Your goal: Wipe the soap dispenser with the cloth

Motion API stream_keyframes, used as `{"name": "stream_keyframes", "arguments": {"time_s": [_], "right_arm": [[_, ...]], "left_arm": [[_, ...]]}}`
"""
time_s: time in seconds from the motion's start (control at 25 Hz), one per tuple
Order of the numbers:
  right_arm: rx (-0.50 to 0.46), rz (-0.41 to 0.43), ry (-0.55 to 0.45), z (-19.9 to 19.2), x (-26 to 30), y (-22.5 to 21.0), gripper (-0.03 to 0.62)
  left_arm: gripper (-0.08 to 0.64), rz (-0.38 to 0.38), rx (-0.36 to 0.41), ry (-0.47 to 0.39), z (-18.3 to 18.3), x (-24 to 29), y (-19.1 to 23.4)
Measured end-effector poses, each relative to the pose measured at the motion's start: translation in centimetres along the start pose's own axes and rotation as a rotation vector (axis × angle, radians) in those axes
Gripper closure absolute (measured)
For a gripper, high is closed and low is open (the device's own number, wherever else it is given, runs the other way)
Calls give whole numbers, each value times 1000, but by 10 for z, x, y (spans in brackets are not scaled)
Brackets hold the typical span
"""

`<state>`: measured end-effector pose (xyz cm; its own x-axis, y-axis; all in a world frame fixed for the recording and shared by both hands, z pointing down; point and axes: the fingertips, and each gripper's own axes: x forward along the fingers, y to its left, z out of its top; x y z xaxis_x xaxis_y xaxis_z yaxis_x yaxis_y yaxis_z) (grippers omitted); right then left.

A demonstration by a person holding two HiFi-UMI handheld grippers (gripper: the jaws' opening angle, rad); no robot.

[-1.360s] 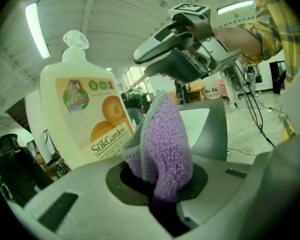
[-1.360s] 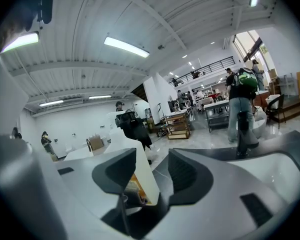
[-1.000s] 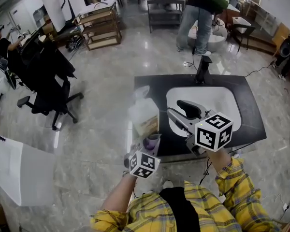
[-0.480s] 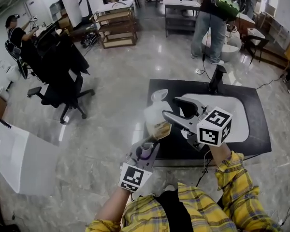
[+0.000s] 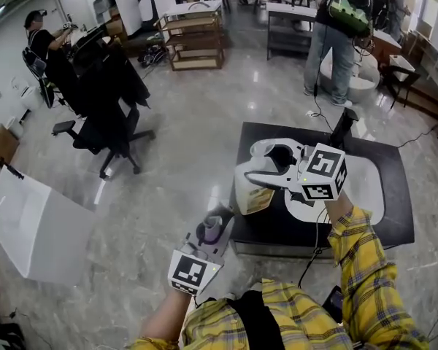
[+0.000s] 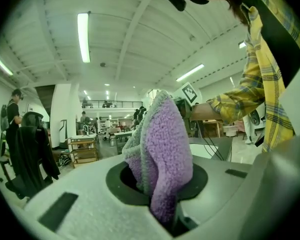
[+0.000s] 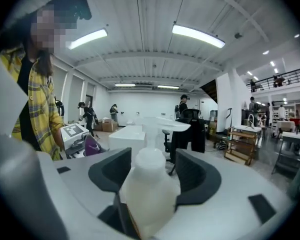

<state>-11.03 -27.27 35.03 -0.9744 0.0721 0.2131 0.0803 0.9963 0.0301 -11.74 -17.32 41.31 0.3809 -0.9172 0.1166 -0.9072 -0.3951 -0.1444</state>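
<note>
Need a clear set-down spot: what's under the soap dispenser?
The soap dispenser hangs above the black counter at its left edge, beside the white sink. The bottle itself covers the spot straight beneath.

A grey polished stone floor [image 5: 182, 122] is seen, and the lamps are reflected in it. A black counter [image 5: 398, 210] with a white sink [image 5: 369, 192] and a black tap [image 5: 344, 131] is placed at the right. A black office chair [image 5: 102, 130], hung with dark clothing, is set at the left, and a wooden shelf rack [image 5: 197, 39] is found behind it. A white panel [image 5: 33, 228] is seen near the left edge. The white ceiling [image 7: 155, 14] is lit by long tube lamps [image 7: 197, 36].
</note>
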Motion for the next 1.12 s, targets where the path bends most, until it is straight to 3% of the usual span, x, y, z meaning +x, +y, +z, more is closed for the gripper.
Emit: {"name": "stream_keyframes", "arguments": {"time_s": [0.2, 0.4, 0.8, 1.12], "right_arm": [[-23, 69, 34, -3, 3, 1, 348], [-57, 110, 55, -5, 7, 8, 399], [-39, -151, 42, -4, 9, -5, 414], [-14, -296, 47, -8, 12, -12, 413]], "left_arm": [[499, 23, 12, 12, -1, -7, 5], [499, 34, -31, 6, -4, -9, 10], [499, -17, -23, -5, -6, 9, 5], [499, -47, -25, -16, -9, 9, 2]]}}
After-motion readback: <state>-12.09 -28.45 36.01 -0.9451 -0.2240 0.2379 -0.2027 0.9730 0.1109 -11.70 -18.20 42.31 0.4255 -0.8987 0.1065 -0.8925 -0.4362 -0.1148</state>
